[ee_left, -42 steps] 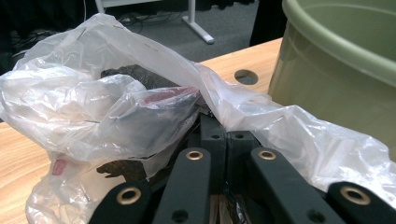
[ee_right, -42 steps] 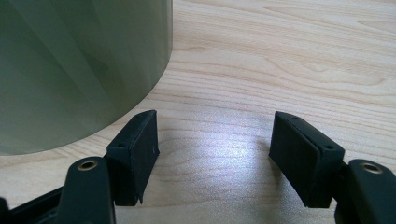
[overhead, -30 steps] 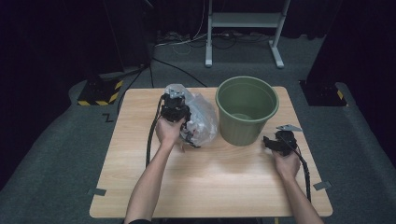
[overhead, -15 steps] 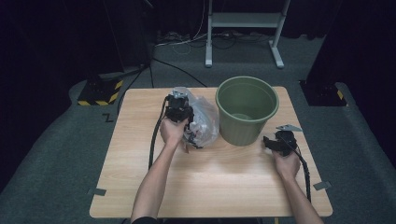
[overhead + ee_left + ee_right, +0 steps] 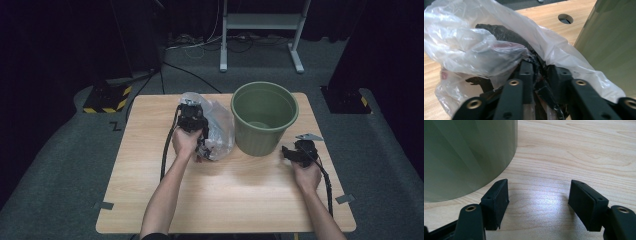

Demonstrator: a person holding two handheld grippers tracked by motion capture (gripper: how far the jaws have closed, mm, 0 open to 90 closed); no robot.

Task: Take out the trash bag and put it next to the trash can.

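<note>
Crinkled glossy clear plastic bag, smooth matt green plastic bucket, pale wood-grain table.

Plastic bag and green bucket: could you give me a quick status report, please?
Left gripper jaws just opening, clear plastic bag bunched between them. Right gripper open, empty, beside green bucket. Bag on table, touching bucket. Nothing in the way.

No legible text, label, brand, number or sign appears in any view. The light wooden table top, the round green plastic bucket and the crumpled clear plastic bag carry no readable print. The black-and-yellow hazard-striped block on the floor bears stripes only.
</note>
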